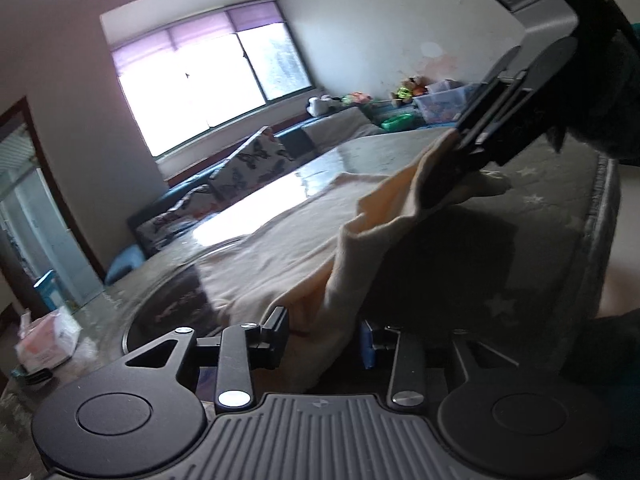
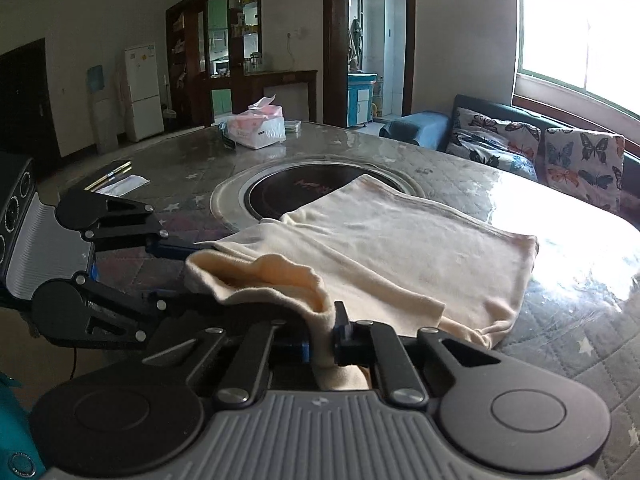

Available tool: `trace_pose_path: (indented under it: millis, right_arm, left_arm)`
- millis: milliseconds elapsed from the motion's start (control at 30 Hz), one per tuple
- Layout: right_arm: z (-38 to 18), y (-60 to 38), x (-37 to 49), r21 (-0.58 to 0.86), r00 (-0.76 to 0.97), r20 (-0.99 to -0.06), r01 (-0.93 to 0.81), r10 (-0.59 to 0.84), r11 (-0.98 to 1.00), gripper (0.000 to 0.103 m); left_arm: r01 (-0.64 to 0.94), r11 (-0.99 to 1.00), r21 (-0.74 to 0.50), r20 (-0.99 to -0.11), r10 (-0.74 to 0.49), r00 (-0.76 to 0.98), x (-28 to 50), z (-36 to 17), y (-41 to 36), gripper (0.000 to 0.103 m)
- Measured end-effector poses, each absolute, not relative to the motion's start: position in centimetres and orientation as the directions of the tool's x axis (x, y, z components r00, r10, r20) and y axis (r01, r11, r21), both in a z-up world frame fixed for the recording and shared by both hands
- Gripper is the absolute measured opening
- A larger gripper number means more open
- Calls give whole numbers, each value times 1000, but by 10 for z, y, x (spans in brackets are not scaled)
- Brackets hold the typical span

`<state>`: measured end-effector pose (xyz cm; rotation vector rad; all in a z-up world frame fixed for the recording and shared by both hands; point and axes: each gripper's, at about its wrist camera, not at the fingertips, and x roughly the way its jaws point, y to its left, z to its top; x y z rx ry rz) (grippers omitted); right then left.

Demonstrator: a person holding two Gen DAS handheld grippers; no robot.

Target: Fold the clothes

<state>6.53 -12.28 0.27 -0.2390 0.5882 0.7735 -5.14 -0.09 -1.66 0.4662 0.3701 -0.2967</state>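
A cream garment lies partly folded on the quilted table, reaching toward the round inset cooktop. My right gripper is shut on the garment's near edge and lifts it in a ridge. My left gripper has cloth hanging between its fingers with a gap showing; in the right wrist view it sits at the left, its fingers on either side of the same lifted edge. In the left wrist view the garment rises to the right gripper at the upper right.
A pink tissue pack stands on the table's far side, with papers and a pen at the left. A sofa with butterfly cushions runs under the window. Boxes and toys sit at the far wall.
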Motion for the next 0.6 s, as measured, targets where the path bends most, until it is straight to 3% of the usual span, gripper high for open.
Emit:
trace_pose_path:
  millis: [600]
  right_arm:
    - [0,-118,64,-3,565,-588,-717,579,697,9]
  left_arm:
    - [216,882,418,-350,-64,935,-61,-25,6,46]
